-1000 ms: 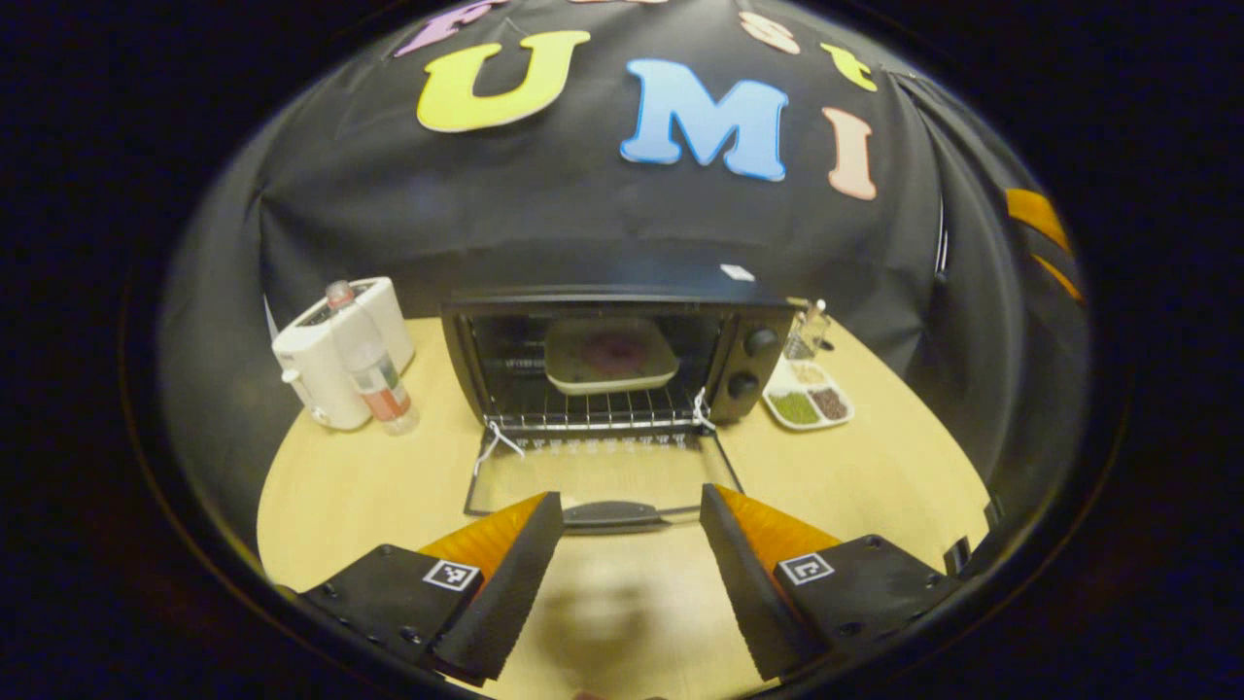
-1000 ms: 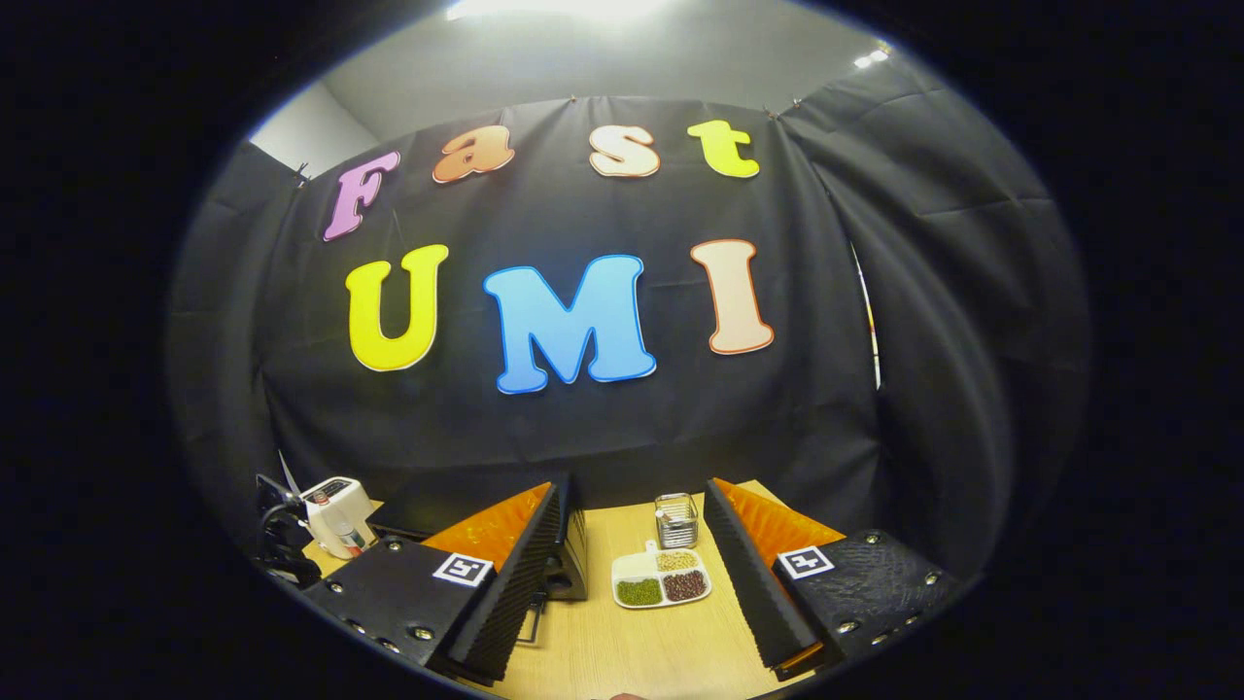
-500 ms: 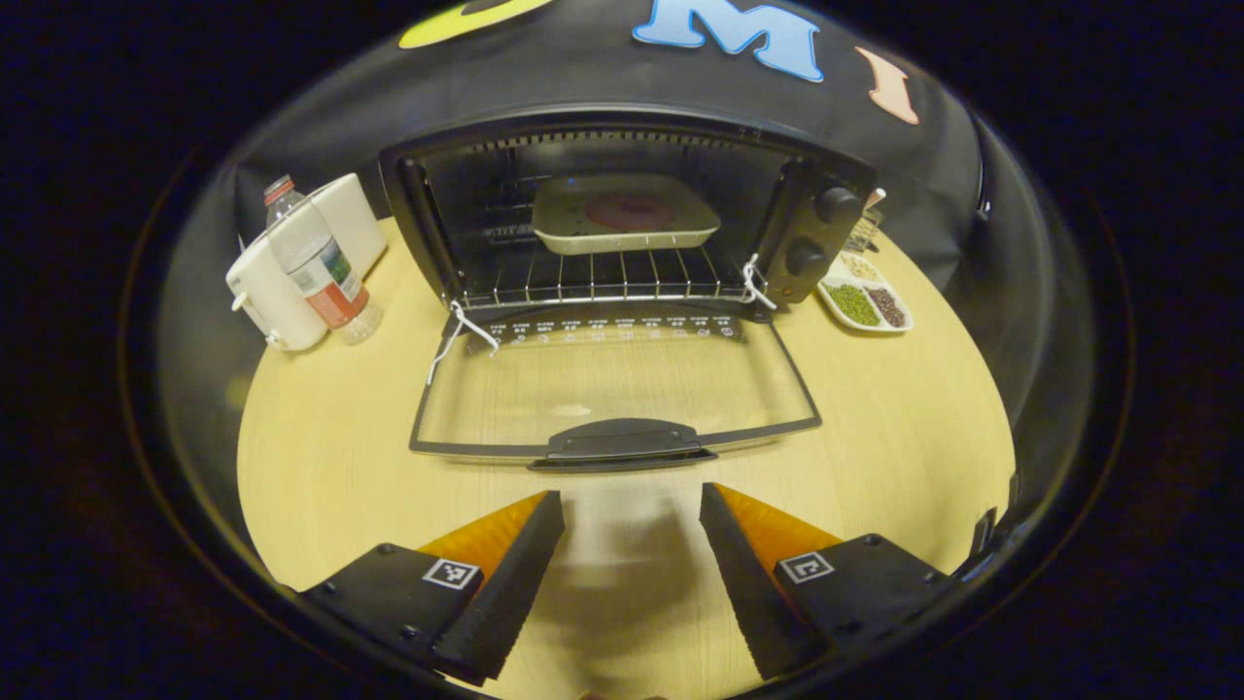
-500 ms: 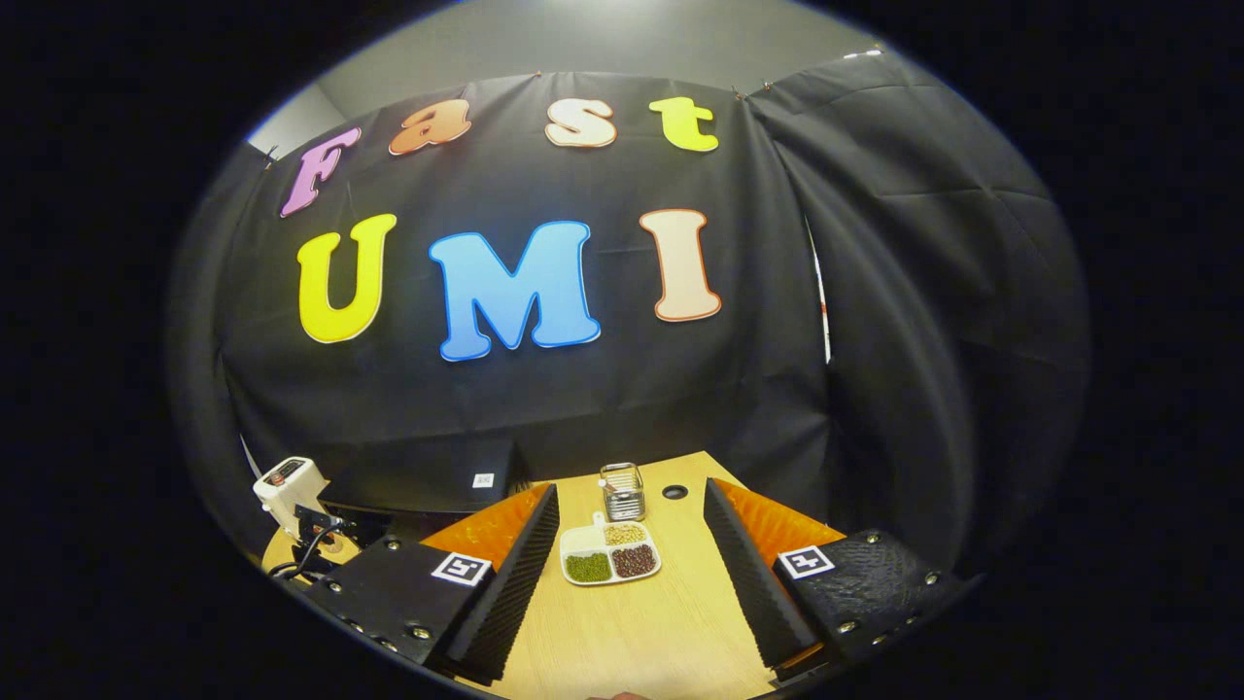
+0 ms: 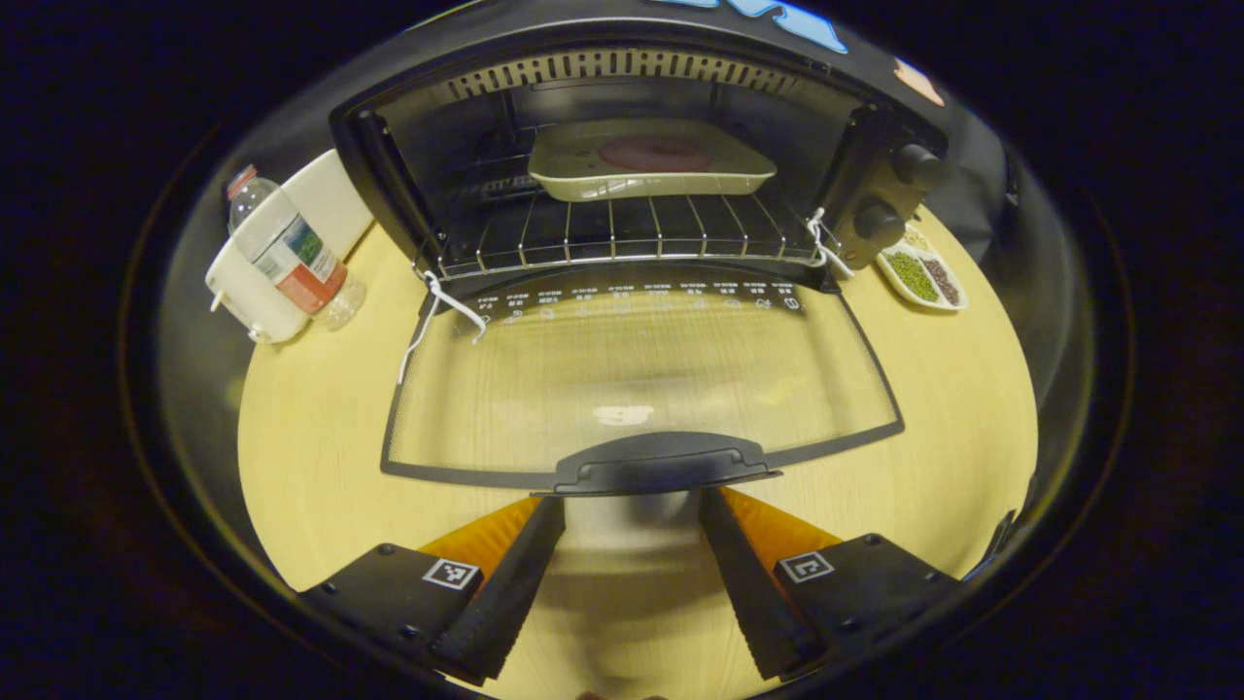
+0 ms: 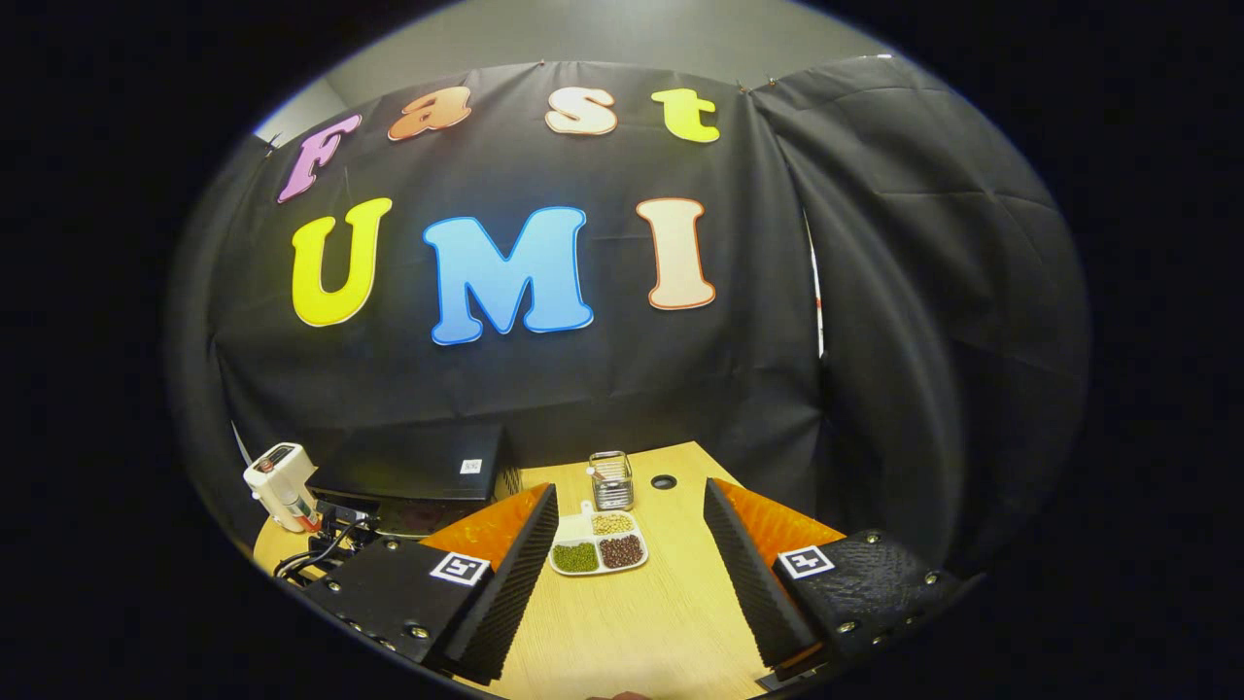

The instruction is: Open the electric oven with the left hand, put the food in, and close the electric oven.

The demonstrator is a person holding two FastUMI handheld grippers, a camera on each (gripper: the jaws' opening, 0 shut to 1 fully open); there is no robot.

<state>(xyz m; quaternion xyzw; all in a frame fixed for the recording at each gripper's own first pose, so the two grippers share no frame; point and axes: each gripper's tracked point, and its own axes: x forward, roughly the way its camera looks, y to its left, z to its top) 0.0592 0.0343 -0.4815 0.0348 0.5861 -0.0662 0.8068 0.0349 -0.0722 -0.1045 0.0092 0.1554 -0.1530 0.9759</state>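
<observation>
In the left gripper view the black electric oven (image 5: 880,185) stands wide open, its glass door (image 5: 632,374) folded down flat on the wooden table. A pale tray of food (image 5: 649,160) with a dark round piece on it rests on the wire rack (image 5: 622,233) inside. The door's black handle (image 5: 666,461) lies just beyond my left gripper (image 5: 632,515), which is open and holds nothing. In the right gripper view my right gripper (image 6: 630,506) is open and empty above the table, with the oven's black top (image 6: 408,467) off to its left.
A white appliance (image 5: 255,292) and a plastic bottle (image 5: 287,251) stand left of the oven. A white divided dish of beans (image 5: 921,277) (image 6: 595,552) lies to its right, with a small metal basket (image 6: 611,480) behind it. A cable hole (image 6: 664,481) is in the table.
My left gripper has moved in close and low toward the open oven, so the door handle now sits just past its fingertips. The right gripper view has shifted slightly.
</observation>
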